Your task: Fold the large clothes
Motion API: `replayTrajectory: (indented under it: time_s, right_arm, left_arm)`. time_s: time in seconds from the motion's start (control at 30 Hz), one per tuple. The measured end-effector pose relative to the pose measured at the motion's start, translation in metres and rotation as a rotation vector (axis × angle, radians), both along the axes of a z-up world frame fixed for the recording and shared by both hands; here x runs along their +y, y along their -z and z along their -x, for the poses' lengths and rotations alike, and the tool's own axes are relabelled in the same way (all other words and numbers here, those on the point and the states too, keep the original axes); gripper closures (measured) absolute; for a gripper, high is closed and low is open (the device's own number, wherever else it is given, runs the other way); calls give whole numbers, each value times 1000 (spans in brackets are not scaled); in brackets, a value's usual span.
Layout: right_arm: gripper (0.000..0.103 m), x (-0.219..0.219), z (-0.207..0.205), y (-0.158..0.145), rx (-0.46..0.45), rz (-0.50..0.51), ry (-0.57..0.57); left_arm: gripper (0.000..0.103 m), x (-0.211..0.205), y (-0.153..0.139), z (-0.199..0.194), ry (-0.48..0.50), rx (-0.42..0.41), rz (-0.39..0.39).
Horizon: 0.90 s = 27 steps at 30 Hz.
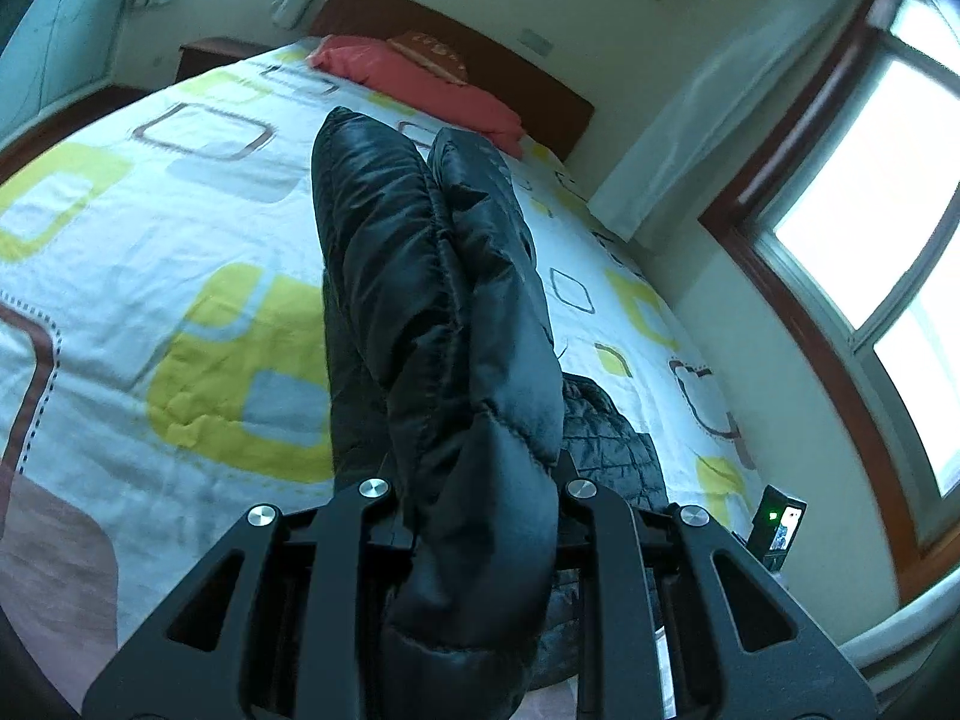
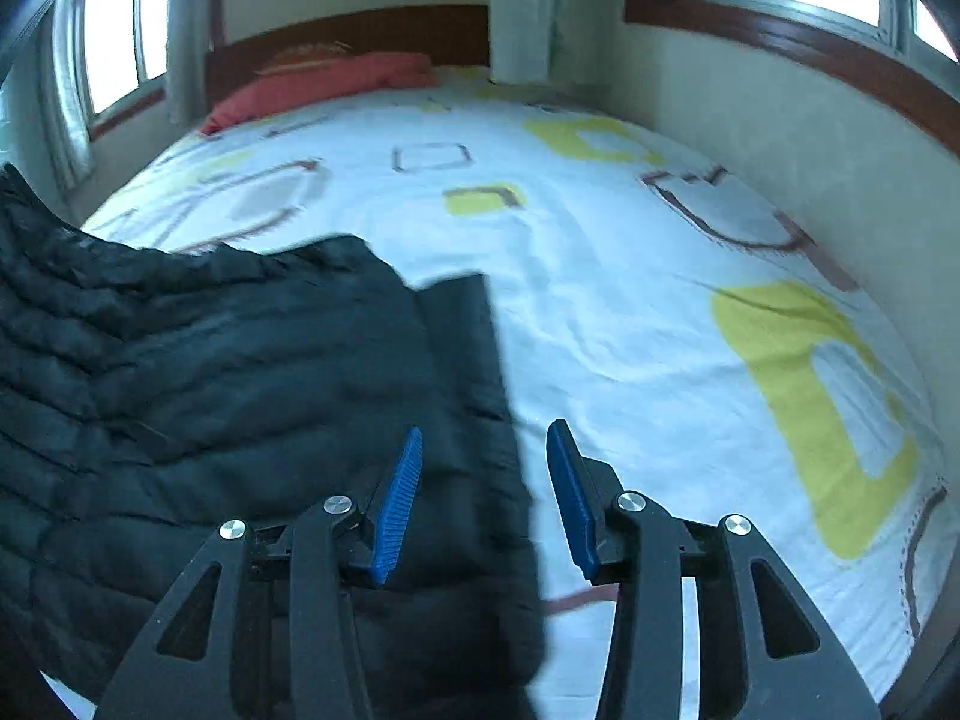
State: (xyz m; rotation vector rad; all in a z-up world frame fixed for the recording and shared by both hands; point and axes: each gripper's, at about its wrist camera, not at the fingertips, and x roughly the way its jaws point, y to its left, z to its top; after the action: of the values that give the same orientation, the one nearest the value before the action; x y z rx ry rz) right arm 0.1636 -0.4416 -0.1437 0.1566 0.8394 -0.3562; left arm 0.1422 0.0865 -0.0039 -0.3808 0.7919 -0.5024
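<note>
A black puffer jacket (image 1: 432, 300) is bunched into a thick fold that rises between the jaws of my left gripper (image 1: 474, 498), lifted over the bed. The gripper is shut on that fold and its fingertips are hidden by the cloth. More of the jacket, quilted, hangs down behind (image 1: 606, 438). In the right wrist view the jacket (image 2: 240, 390) lies spread on the bed at the left. My right gripper (image 2: 486, 429) hovers over its right edge, open, its blue pads (image 2: 399, 498) apart with nothing pressed between them.
The bed has a white sheet (image 2: 630, 300) with yellow and brown squares. A red pillow (image 2: 324, 84) lies by the wooden headboard (image 2: 360, 36). A wall (image 2: 780, 168) with windows runs along the bed's right side. A small device with a green light (image 1: 780, 531) sits by the bed's edge.
</note>
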Motion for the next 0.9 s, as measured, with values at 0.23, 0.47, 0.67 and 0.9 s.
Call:
replayTrajectory:
  time_s: [0.23, 0.47, 0.67, 0.9]
  right_arm:
    - [59, -26, -9, 27, 0, -142, -35]
    - [71, -13, -1, 38, -14, -211, -75]
    - [73, -18, 7, 44, -52, -317, -71]
    - [74, -22, 12, 48, -77, -374, -72]
  left_arm:
    - [82, -49, -6, 4, 53, -17, -42]
    - [82, -94, 3, 3, 122, -13, -78]
    - [82, -142, 17, 5, 203, 0, -105]
    - [82, -193, 45, 9, 293, 34, -157]
